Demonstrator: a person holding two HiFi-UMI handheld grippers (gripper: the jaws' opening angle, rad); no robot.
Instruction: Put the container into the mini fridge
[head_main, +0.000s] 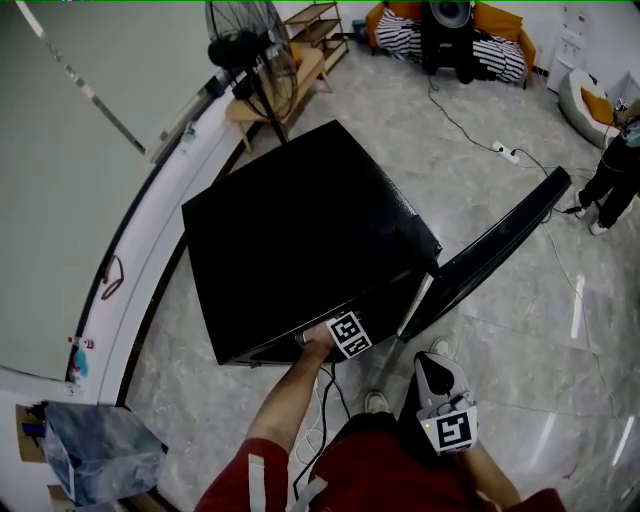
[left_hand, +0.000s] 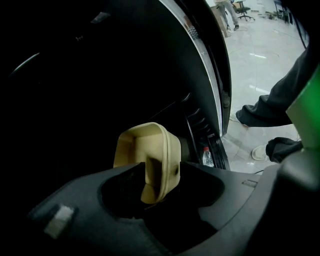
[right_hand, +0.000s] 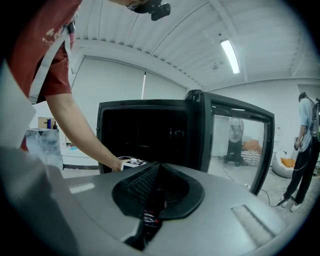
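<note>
From above, the black mini fridge (head_main: 300, 230) stands with its door (head_main: 490, 255) swung open to the right. My left gripper (head_main: 347, 335) reaches into the fridge's front opening, fingertips hidden inside. In the left gripper view a cream container (left_hand: 150, 150) sits tilted in the dark interior, one wall between the jaws of the left gripper (left_hand: 162, 176), which stand wide and do not press on it. My right gripper (head_main: 432, 365) hangs back near the person's legs. It is shut on nothing (right_hand: 157, 175) and faces the fridge (right_hand: 145, 135).
A small water bottle (left_hand: 206, 156) stands in the door shelf. A fan (head_main: 250, 40) and a wooden bench (head_main: 305, 60) are behind the fridge. A cable with a power strip (head_main: 507, 153) lies on the tiled floor. A person (head_main: 615, 175) stands at far right. A plastic-wrapped box (head_main: 100, 450) sits at bottom left.
</note>
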